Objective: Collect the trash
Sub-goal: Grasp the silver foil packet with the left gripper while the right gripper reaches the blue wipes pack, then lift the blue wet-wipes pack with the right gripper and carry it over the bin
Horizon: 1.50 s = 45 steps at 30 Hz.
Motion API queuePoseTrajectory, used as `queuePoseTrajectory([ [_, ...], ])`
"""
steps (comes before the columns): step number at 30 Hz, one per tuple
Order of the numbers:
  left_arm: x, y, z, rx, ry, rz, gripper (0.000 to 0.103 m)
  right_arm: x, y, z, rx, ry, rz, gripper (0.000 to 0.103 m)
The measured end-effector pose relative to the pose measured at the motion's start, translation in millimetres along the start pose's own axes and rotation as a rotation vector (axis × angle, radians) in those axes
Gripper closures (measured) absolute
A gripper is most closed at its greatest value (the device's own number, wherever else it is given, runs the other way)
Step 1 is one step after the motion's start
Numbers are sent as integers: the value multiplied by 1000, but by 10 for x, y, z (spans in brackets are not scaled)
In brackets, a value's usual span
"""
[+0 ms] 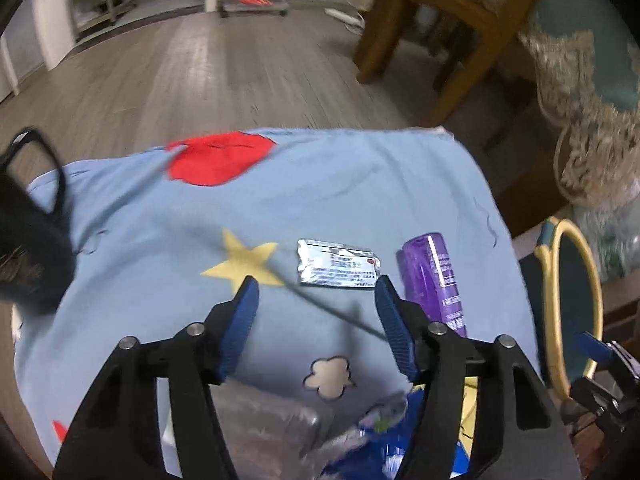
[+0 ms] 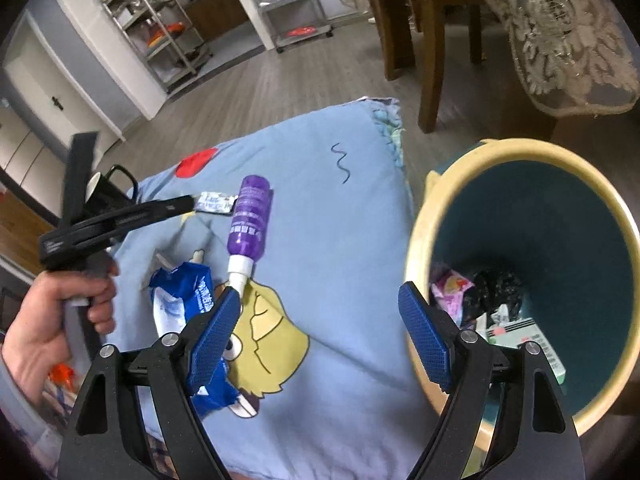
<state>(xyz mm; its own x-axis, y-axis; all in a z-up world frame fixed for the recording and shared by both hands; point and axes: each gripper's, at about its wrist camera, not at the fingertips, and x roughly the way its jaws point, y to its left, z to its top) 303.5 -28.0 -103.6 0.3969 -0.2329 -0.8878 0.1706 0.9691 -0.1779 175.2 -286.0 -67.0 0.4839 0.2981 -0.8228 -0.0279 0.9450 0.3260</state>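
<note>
Right gripper (image 2: 320, 328) sitting lowest in frame, jaws spread wide, pinching nothing, hovering over blue cartoon blanket (image 2: 340, 220). Trash bin (image 2: 416, 240) standing at right edge, wrappers lying inside. Left gripper (image 1: 316, 304) also spread, empty, pointing toward silver foil packet (image 1: 338, 269) mid-frame. Purple bottle (image 2: 250, 216) lying on blanket center, just right of packet. Crumpled blue wrapper (image 2: 180, 296) lying lower left, beside right gripper's left finger

One silver foil wrapper (image 1: 338, 264), one purple plastic bottle with a white cap (image 2: 249, 218) and one crumpled blue-and-white plastic bag (image 2: 182, 300) lie on the one light-blue cartoon-printed cloth (image 2: 340, 248). One teal bin with a cream rim (image 2: 560, 216) stands beside it. Two black tongs with blue pads (image 1: 316, 322) (image 2: 320, 340) show.
</note>
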Motion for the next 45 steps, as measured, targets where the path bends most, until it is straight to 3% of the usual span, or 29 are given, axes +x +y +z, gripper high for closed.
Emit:
queuePoseTrajectory([
  [5,249,-133,58,52,39,19,53,10,45,-36,-10,13,23,21],
  [10,269,-192,72,63,25,46,58,33,162,-88,-35,27,56,21],
  [12,200,-171,87,46,-7,49,77,47,226,-116,-53,37,72,21],
  [14,141,-133,104,24,-18,36,84,64,288,-158,-67,48,89,21],
  [20,33,-33,64,-21,-36,-8,86,137,375,-259,-89,79,107,21],
  [24,-137,38,45,-67,-64,-39,94,158,379,-276,-85,89,118,21],
  [39,-1095,175,-138,-114,-227,-32,95,425,882,-472,-212,190,174,21],
  [41,-1201,148,-191,-104,-238,-39,95,506,885,-514,-212,211,172,30],
  [42,-1254,144,-220,-99,-243,-42,95,534,881,-539,-210,220,178,44],
  [45,-1381,101,-305,-89,-258,-55,95,520,869,-577,-202,220,207,56],
])
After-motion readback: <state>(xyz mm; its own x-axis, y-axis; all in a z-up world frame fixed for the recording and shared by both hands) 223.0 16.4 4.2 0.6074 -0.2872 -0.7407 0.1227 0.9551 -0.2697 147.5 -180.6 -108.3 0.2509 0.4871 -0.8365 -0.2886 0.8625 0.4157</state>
